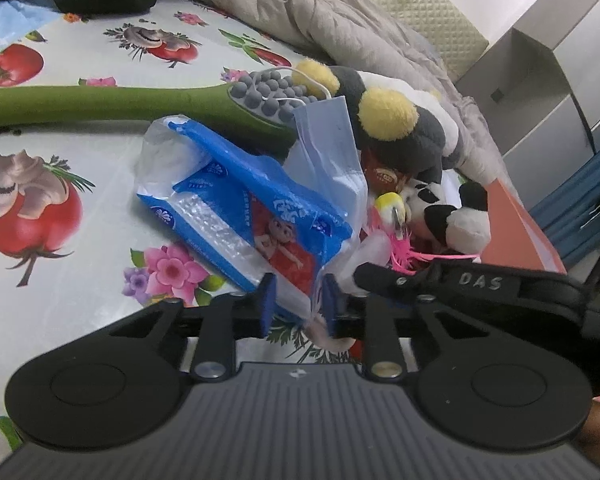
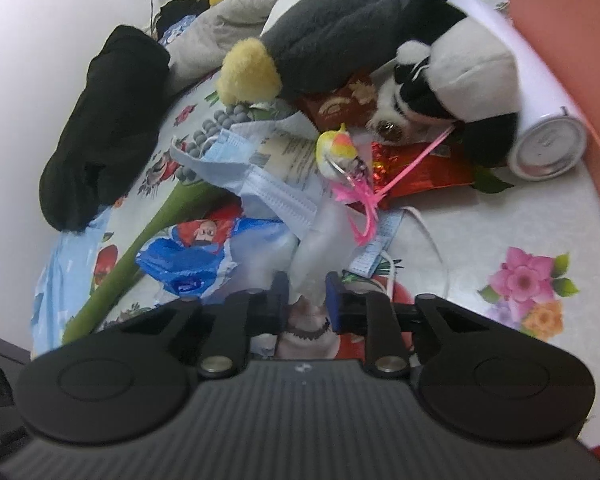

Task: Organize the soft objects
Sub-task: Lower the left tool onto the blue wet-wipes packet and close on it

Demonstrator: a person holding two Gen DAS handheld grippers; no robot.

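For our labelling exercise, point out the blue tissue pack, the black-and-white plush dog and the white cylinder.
blue tissue pack [image 1: 236,216]: left wrist view, on its blue printed wrapper.
black-and-white plush dog [image 2: 472,64]: right wrist view, on the white top of its head.
white cylinder [image 2: 548,146]: right wrist view, on its round end cap.

We've got a glossy crinkly plastic tissue pack in the claw's jaws, fuzzy plush penguin beyond it, slick printed vinyl tablecloth underneath.
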